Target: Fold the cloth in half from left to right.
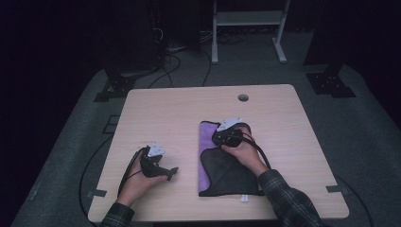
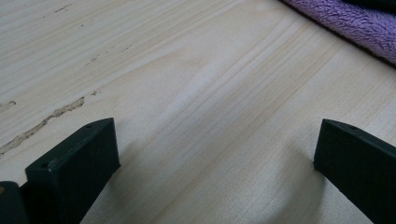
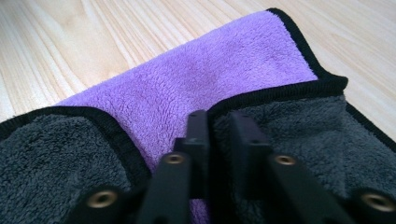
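A: Where's the cloth [image 1: 227, 168]?
B: Flat on the wooden tabletop [image 1: 165, 109], fleecy, purple one side, grey the other, black-edged. The right claw [image 3: 218, 122] has pinched shut on a grey flap's hem, probably to fold it.
A: And the left claw [image 2: 212, 154]?
B: Spread wide over bare wood beside the cloth, holding nothing.

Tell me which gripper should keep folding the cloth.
Right. The right gripper is already on the purple-and-grey cloth, jaws closed at its black edge; the left gripper rests open on bare table, apart from it.
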`<state>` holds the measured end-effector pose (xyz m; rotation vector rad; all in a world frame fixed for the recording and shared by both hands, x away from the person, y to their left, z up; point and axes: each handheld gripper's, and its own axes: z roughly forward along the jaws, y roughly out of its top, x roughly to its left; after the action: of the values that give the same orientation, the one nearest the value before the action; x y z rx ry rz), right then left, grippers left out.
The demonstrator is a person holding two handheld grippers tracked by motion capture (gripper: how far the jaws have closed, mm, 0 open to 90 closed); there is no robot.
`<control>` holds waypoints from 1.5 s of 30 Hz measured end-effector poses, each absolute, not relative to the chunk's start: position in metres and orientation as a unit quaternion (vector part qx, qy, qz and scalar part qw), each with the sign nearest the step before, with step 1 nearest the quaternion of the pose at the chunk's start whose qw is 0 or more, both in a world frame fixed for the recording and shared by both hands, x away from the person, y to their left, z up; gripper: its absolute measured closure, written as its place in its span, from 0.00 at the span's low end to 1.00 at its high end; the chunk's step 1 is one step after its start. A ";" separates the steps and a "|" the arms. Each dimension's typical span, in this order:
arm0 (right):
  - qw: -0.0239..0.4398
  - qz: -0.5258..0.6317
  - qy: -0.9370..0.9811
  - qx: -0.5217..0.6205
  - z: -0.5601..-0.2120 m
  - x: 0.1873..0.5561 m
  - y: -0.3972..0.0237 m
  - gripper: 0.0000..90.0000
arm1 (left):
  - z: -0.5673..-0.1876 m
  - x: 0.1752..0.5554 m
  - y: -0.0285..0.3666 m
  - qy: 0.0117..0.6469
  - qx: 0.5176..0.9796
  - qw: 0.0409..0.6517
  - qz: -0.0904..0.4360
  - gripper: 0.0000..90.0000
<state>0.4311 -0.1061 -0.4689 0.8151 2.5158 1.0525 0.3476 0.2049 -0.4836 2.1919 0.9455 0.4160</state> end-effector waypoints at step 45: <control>0.206 0.379 0.788 0.438 -0.474 0.482 -0.221 0.83 | -0.484 0.348 0.205 0.365 0.847 0.352 0.161 0.00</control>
<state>0.4821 -0.2211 -0.4736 1.2217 2.1964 1.0566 0.3477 0.2049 -0.4837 2.1912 0.9456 0.4163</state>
